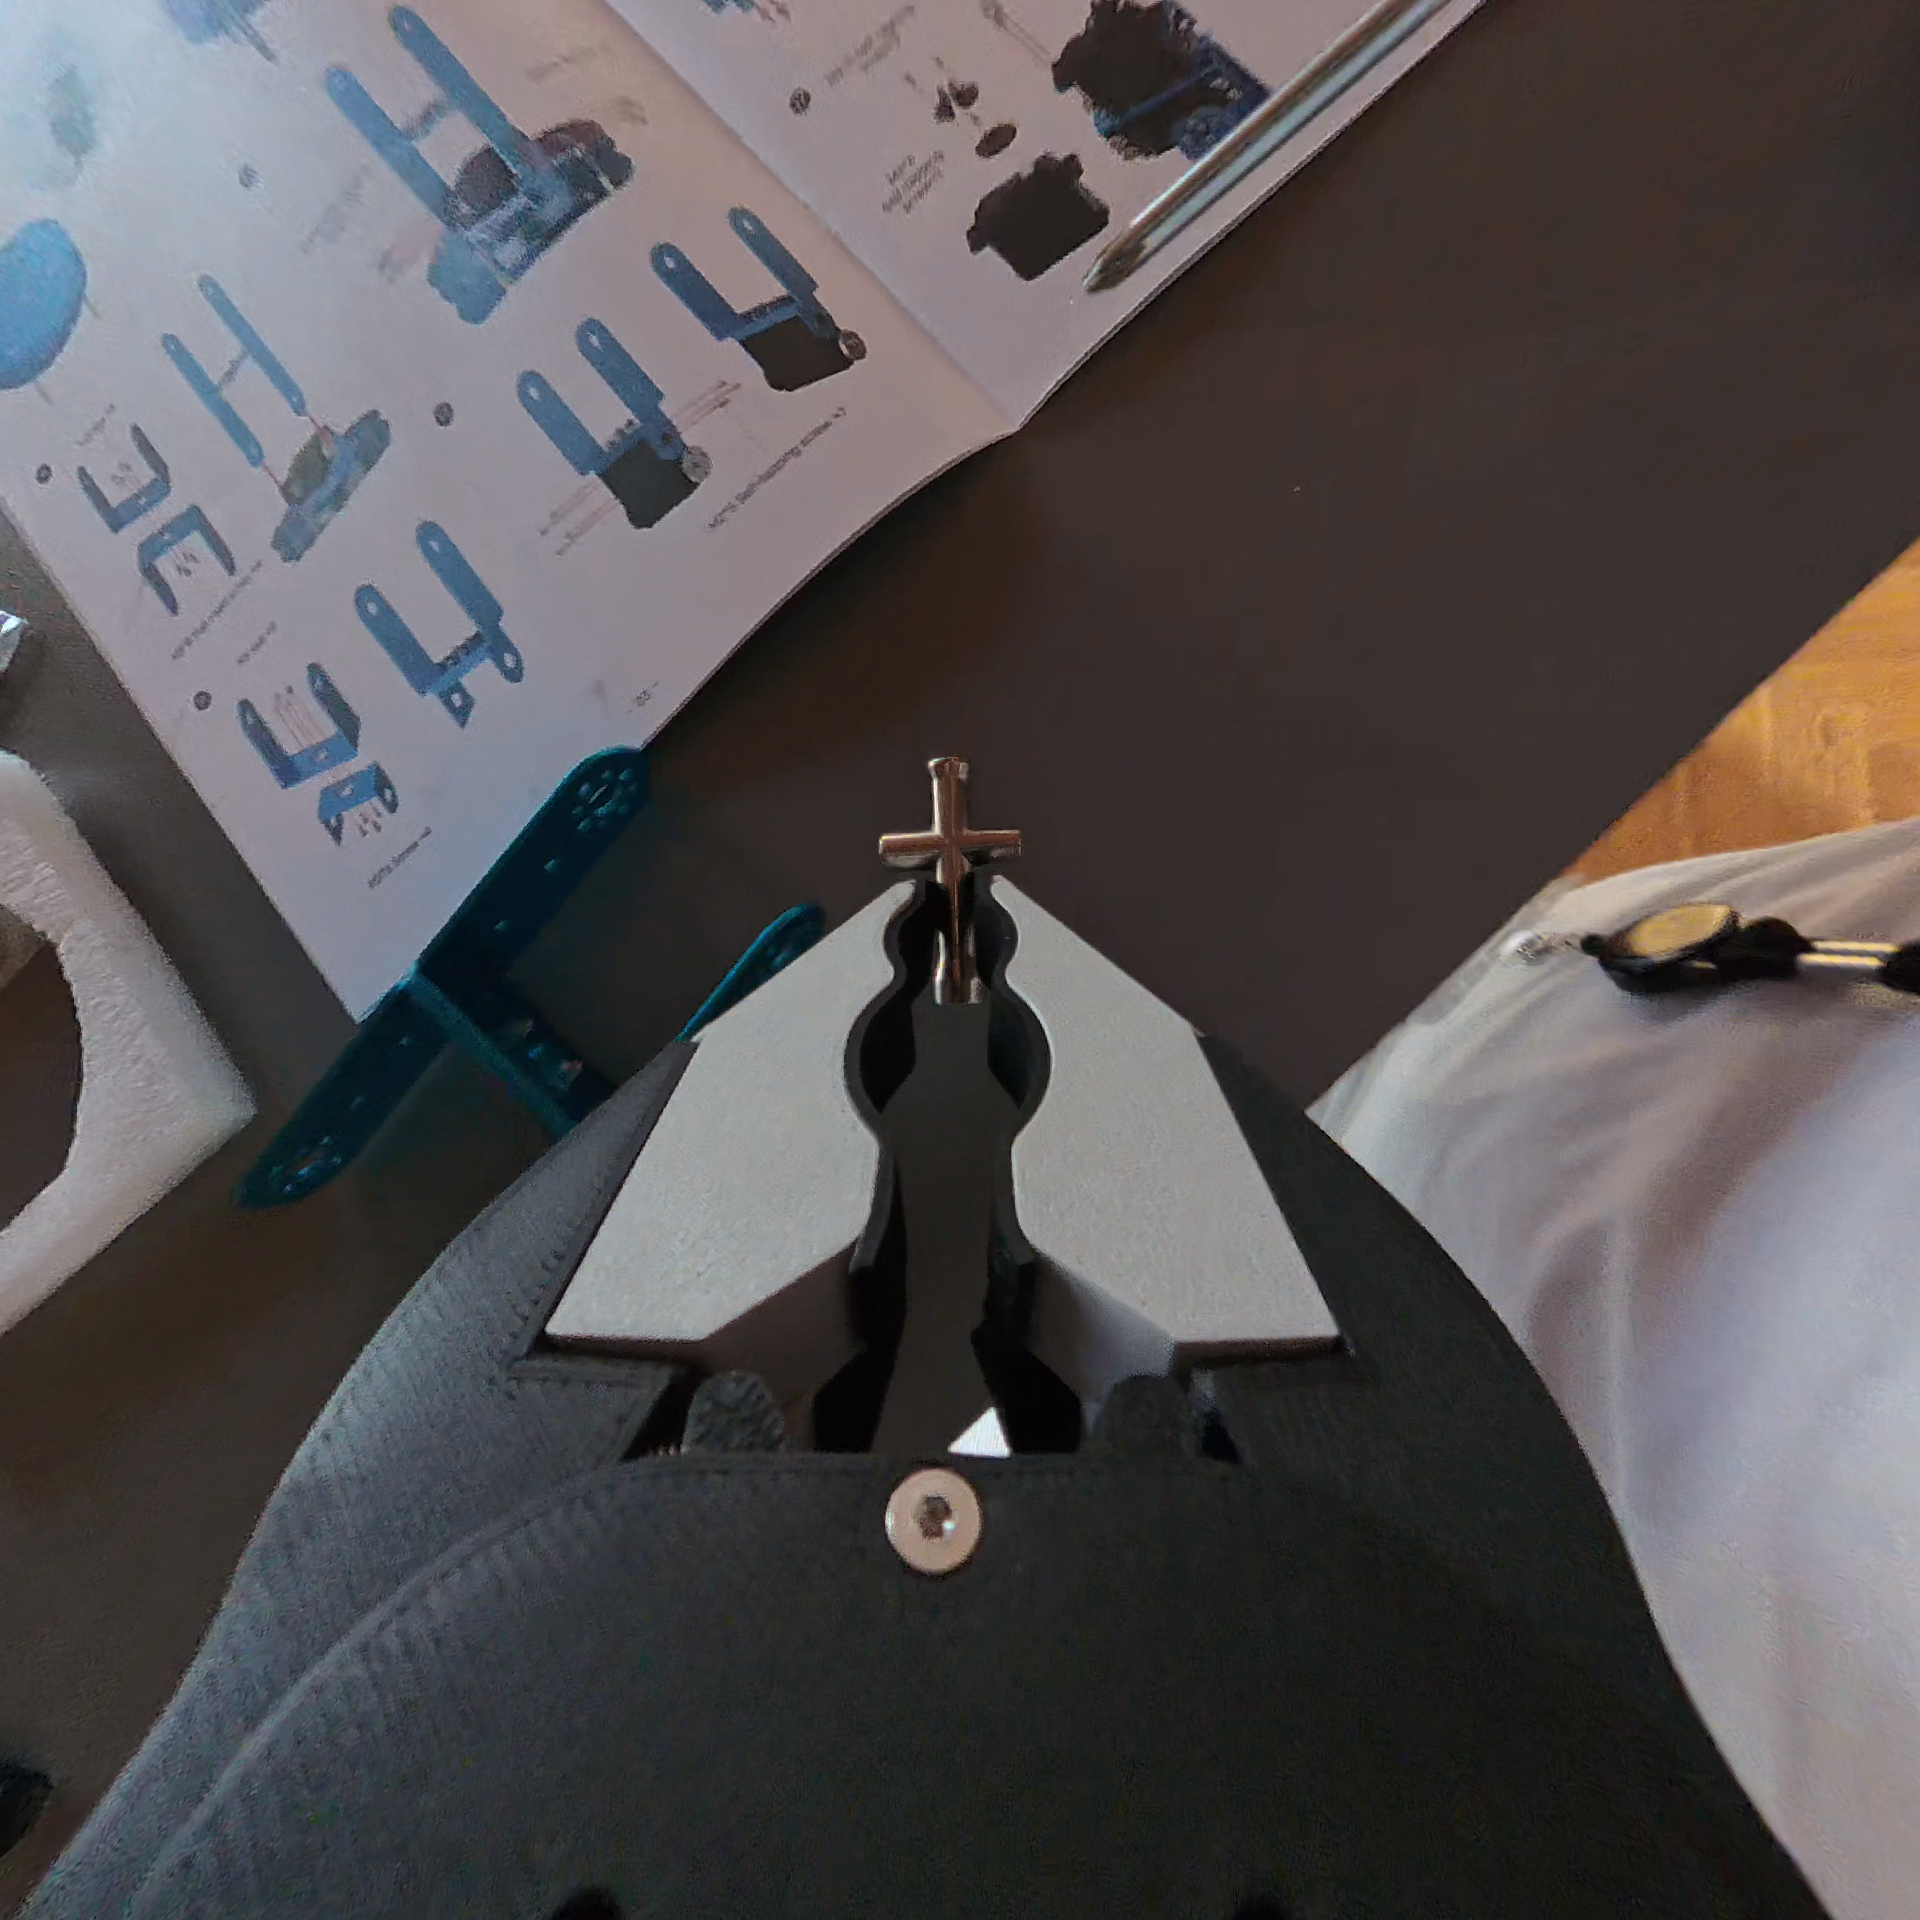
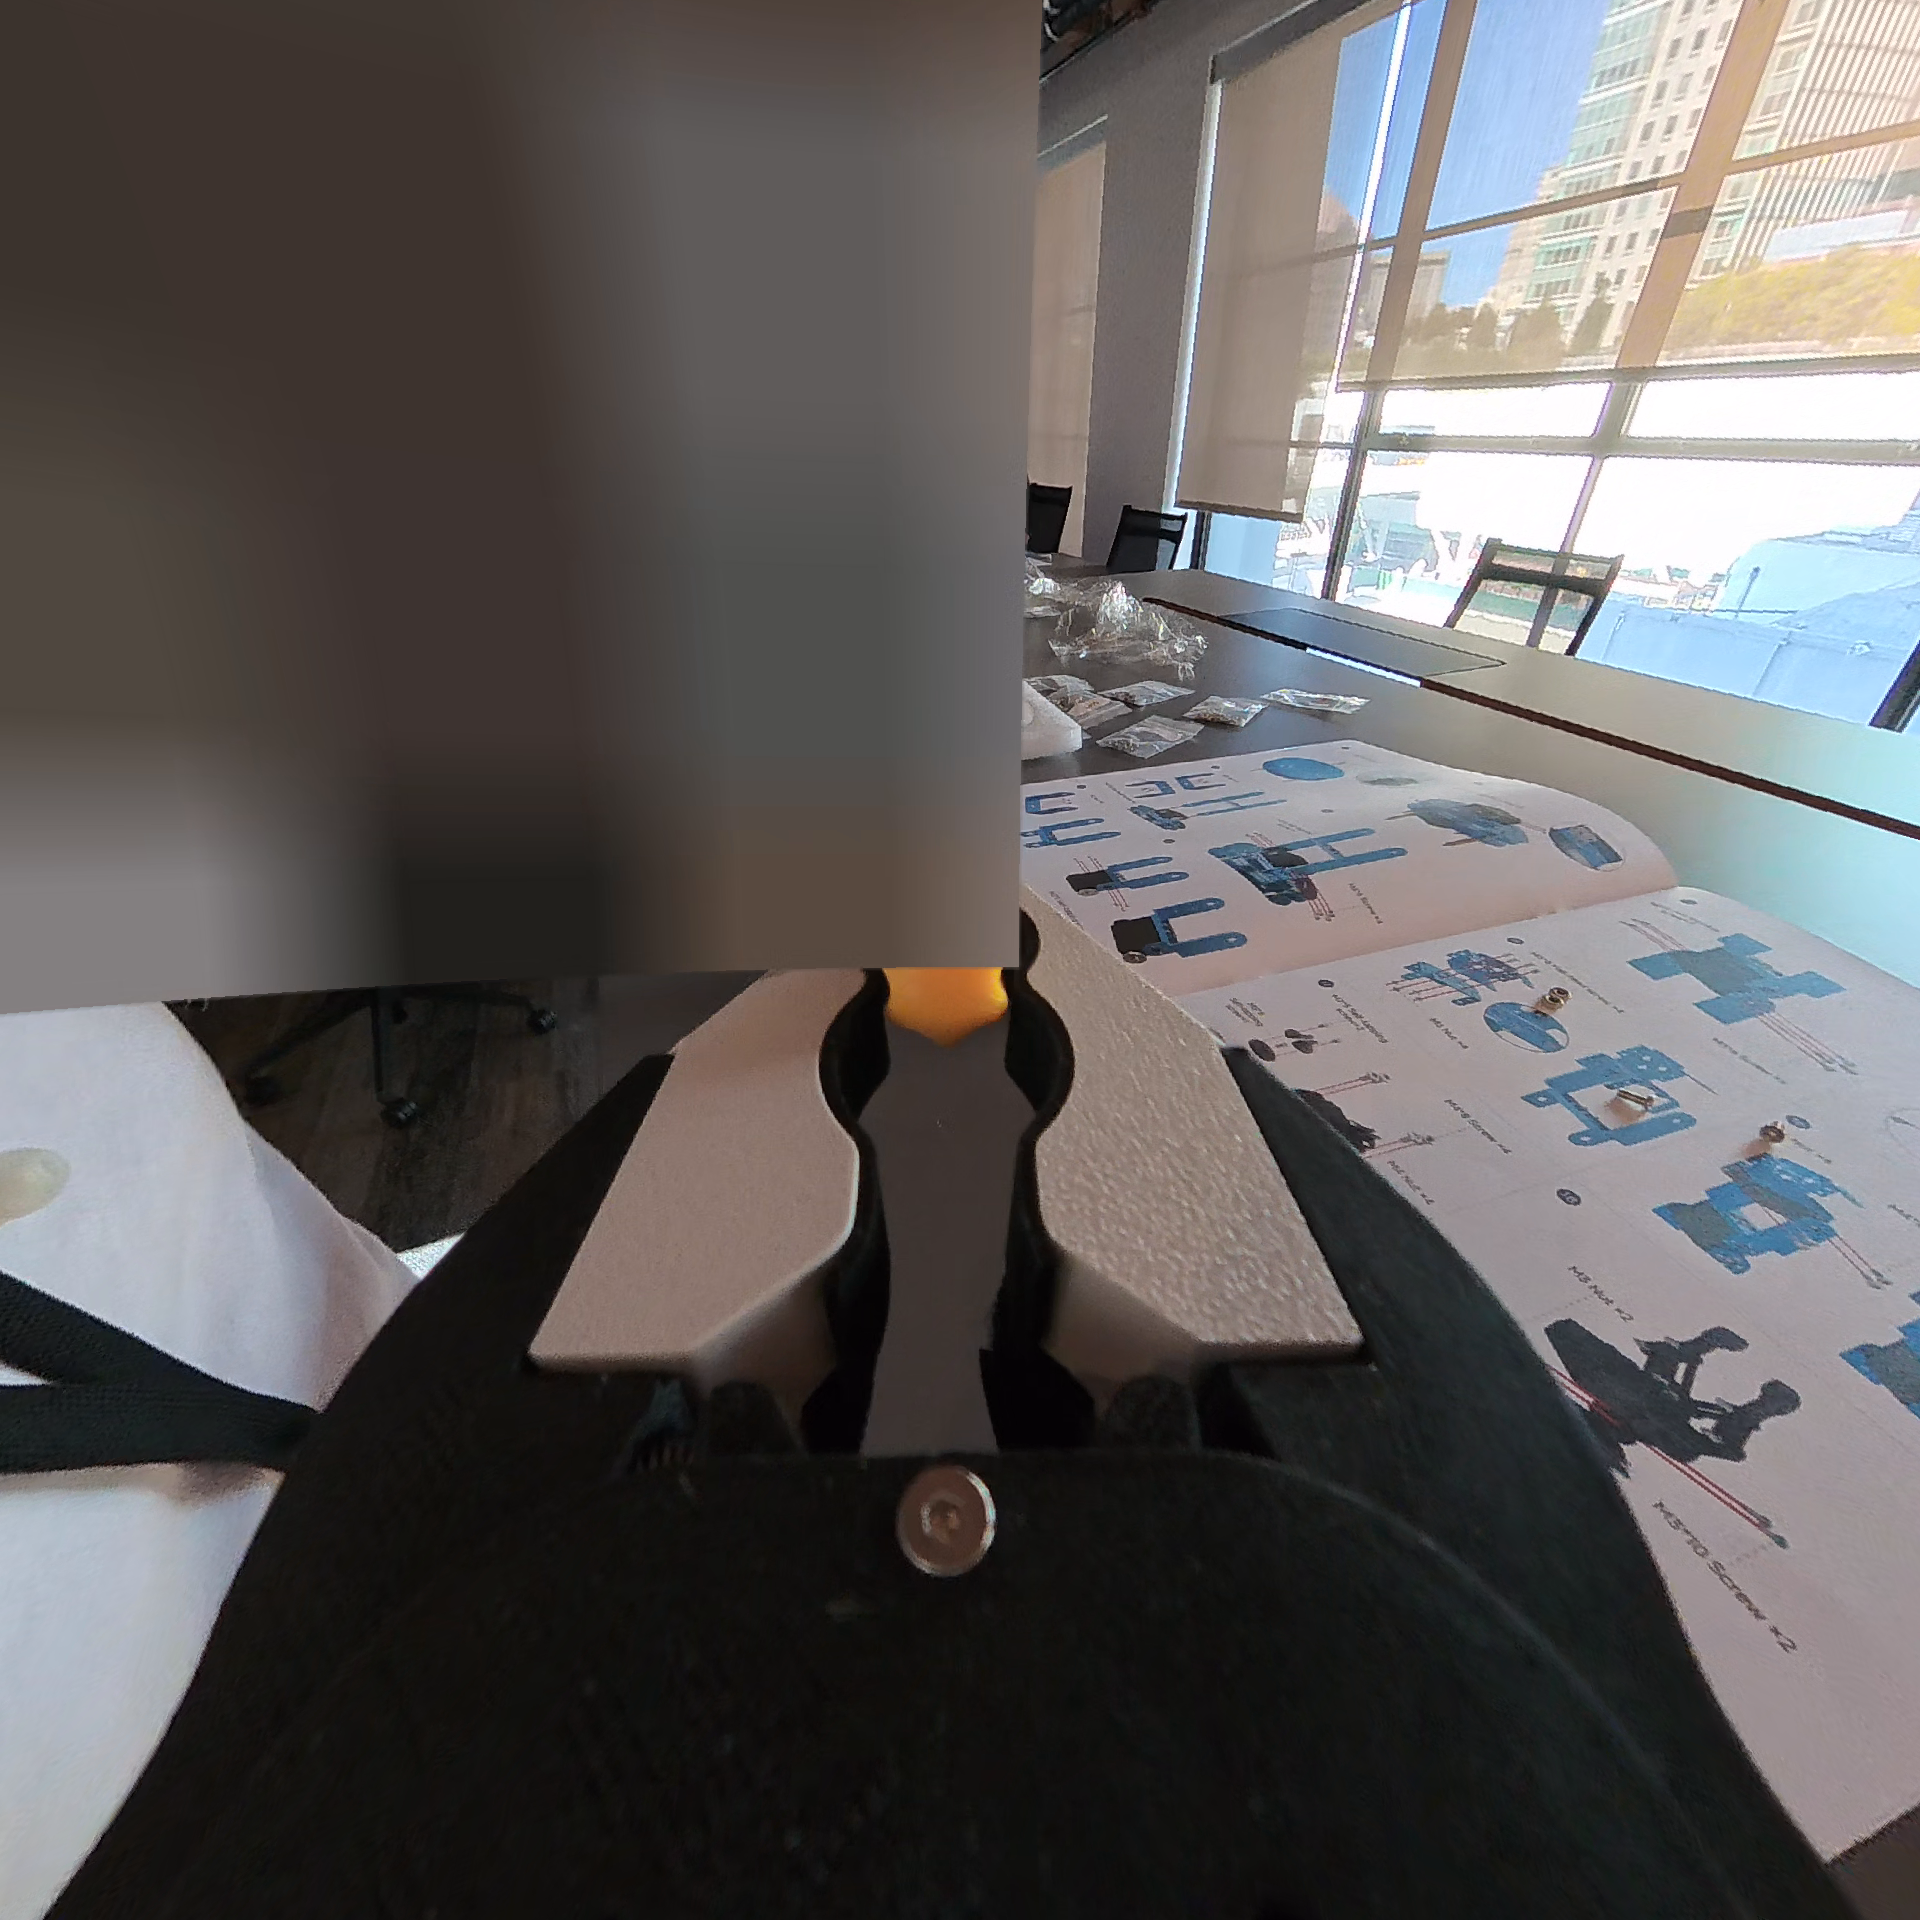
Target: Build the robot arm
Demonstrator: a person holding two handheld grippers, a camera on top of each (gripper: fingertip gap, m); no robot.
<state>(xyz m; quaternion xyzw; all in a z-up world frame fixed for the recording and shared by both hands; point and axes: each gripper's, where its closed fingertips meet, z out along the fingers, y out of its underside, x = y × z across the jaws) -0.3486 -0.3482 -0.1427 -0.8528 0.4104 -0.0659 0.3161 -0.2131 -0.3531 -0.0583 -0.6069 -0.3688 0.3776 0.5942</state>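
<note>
My left gripper (image 1: 949,896) is shut on a small silver cross-shaped metal tool (image 1: 949,836), held by one arm above the dark table (image 1: 1299,623). A blue perforated metal bracket (image 1: 457,997) lies just left of the fingers, partly under the corner of an open instruction booklet (image 1: 499,343). My right gripper (image 2: 940,1000) is shut on an orange handle (image 2: 940,1006); the rest of that object is hidden behind a blurred patch. A steel screwdriver shaft (image 1: 1247,135) reaches in over the booklet's right page.
A white foam piece (image 1: 73,987) lies at the left. A person's white shirt (image 1: 1662,1299) with a black badge reel (image 1: 1683,935) is at the right. Loose screws (image 2: 1626,1103) and a nut (image 2: 1550,1000) lie on the booklet (image 2: 1507,1195). Small plastic bags (image 2: 1143,717) lie farther back.
</note>
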